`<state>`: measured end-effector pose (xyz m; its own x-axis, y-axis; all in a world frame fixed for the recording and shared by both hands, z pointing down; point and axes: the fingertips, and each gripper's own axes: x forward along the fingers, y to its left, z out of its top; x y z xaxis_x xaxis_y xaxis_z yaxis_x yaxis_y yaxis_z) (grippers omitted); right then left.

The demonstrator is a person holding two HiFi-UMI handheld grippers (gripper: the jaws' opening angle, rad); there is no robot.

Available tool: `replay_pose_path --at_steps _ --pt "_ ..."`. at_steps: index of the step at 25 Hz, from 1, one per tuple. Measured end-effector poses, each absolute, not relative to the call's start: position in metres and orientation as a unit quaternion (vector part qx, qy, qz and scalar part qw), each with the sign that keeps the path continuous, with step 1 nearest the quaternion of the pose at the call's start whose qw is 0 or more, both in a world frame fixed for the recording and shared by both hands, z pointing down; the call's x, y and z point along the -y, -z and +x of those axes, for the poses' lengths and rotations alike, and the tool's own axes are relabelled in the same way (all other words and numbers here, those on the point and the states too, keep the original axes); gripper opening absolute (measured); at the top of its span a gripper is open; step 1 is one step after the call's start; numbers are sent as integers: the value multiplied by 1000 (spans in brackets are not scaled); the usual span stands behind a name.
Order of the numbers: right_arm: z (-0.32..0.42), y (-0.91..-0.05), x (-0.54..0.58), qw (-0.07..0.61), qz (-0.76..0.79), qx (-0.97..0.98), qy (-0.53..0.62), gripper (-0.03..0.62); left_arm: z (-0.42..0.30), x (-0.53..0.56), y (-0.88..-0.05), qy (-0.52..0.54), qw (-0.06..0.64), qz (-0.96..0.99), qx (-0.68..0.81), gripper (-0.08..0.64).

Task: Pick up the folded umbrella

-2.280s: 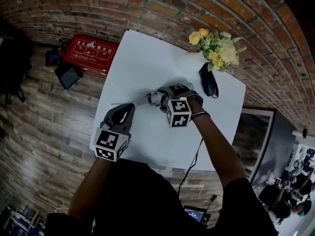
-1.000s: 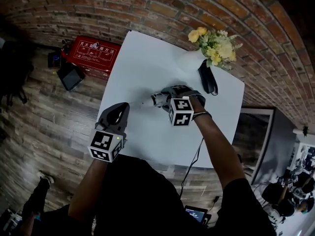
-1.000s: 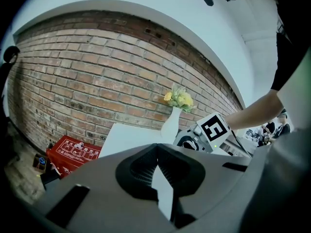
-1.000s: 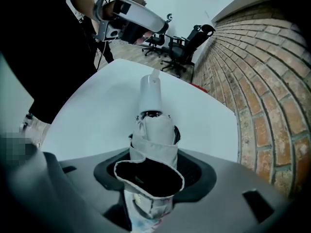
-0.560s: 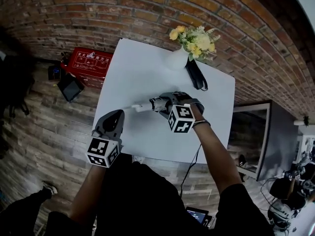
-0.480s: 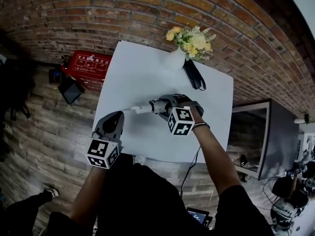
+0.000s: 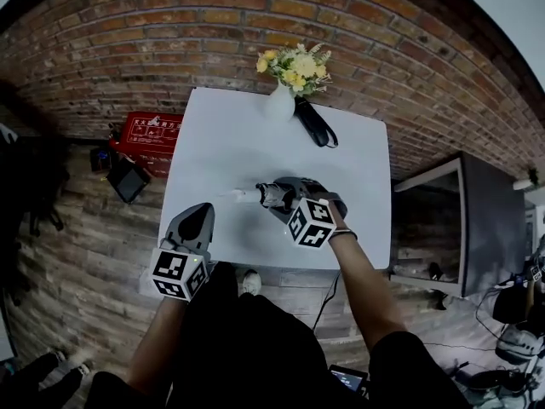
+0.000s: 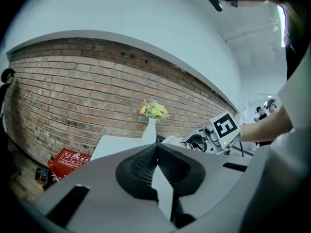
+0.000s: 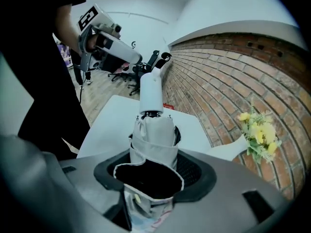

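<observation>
Folded umbrella [image 9: 154, 130] is clamped betw. my R gripper's [image 7: 274, 196] jaws, mid-frame in head view. Its white handle [image 9: 150, 93] pokes out past the tips, over the white table [image 7: 221, 135]. L gripper [image 8: 156, 152], lower left, has jaws pressed together w/ nothing in them. Flower vase [image 7: 281, 100] & black strap [image 7: 315, 124] are at table's top edge. Red box [image 7: 149, 135] is on floor, left.

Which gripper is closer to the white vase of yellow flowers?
Right. The right gripper, gripping the grey folded umbrella, is over the table's middle; the left gripper sits at the near edge, farther from the white vase.
</observation>
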<state>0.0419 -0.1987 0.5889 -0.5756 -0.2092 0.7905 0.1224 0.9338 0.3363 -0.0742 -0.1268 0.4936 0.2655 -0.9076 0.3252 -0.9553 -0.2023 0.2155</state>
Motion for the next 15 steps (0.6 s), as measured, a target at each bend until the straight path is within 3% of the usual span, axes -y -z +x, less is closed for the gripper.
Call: replay_pose_path --at_steps 15 --pt "71 -536 151 346 114 927 95 247 -35 96 -454 -58 144 792 591 14"
